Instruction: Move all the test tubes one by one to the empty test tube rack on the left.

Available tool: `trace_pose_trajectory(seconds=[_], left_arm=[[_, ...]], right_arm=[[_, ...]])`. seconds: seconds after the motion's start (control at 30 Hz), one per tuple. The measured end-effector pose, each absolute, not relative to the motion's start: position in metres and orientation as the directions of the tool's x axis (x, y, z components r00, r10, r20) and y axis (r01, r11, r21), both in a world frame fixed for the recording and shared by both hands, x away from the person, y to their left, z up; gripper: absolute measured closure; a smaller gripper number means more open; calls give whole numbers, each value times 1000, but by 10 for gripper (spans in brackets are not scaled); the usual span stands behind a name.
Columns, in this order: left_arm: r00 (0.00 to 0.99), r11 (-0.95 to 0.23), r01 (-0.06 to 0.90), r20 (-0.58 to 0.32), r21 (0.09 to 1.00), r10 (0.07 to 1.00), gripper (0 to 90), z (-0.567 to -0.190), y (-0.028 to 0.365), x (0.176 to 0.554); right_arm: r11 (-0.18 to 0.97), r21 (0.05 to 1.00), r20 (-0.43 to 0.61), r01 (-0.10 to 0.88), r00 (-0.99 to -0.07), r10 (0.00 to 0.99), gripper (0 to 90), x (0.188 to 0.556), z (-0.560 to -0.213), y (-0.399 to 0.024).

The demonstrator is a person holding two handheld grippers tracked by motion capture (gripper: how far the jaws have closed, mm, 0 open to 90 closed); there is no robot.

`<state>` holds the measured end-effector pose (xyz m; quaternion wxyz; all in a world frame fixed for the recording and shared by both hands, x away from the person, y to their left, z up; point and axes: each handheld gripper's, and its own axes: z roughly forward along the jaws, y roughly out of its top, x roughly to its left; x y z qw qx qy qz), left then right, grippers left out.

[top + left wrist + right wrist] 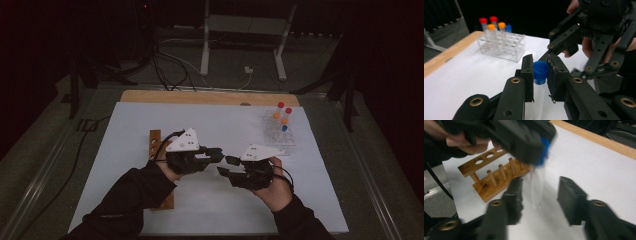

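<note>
Both tongs meet over the middle of the white desk [125,150], their tips close together. The left tongs [540,75] are pinching a clear tube [537,100] just under its blue cap [540,71]; the jaws press the tube from both sides, and the cap stands above them. The tube is held off the desk, hanging down from the grip in the right gripper view, where it is blurred [536,187] and I can't quite tell how far its tip is from the surface.

The right tongs [540,197] are spread, with one jaw on either side of the hanging tube and, as far as the blur lets me judge, not touching it. In the high view the right tongs [225,166] sit just beside the left tongs [219,154], held up in a hand [275,190] in a dark sleeve.

A wooden rack [496,173] with holes and pegs lies on the desk beneath the person's left forearm. Toward the far right corner stands a clear plastic rack [280,134] holding more tubes with red, orange and blue caps [492,22], well apart from the tongs.
</note>
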<state>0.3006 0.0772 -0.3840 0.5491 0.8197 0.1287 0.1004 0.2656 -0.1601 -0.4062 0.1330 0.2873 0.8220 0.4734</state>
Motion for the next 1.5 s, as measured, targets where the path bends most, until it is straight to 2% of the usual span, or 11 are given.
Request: trace_pose_trajectory(seconds=[0.1,0.17,0.27,0.37,0.43,0.5,0.87,1.23,1.5], left_arm=[[940,-352,103,25,930,341,776,-379,86,303],[926,-339,106,32,935,377,777,-372,101,306],[912,-336,106,43,936,408,777,-368,112,309],[882,-325,120,50,938,468,777,-363,134,315],[874,-322,122,53,939,484,777,-362,140,316],[857,-315,129,54,940,513,776,-361,152,318],[759,-273,178,45,945,649,777,-360,204,334],[694,-256,232,25,938,720,777,-377,228,351],[678,-244,267,-2,932,735,777,-399,232,359]], right_arm=[[371,859,67,353,-795,603,352,267,-404,-164],[355,862,79,362,-788,611,337,268,-402,-166],[346,873,60,343,-781,621,253,268,-401,-169],[311,889,65,335,-766,639,131,268,-401,-170],[302,893,69,334,-765,640,116,268,-400,-172],[300,895,82,330,-783,617,0,269,-400,-175],[294,898,84,328,-783,616,0,269,-396,-182],[296,900,74,320,-782,619,0,270,-397,-184],[298,902,63,311,-779,624,0,269,-396,-184]])
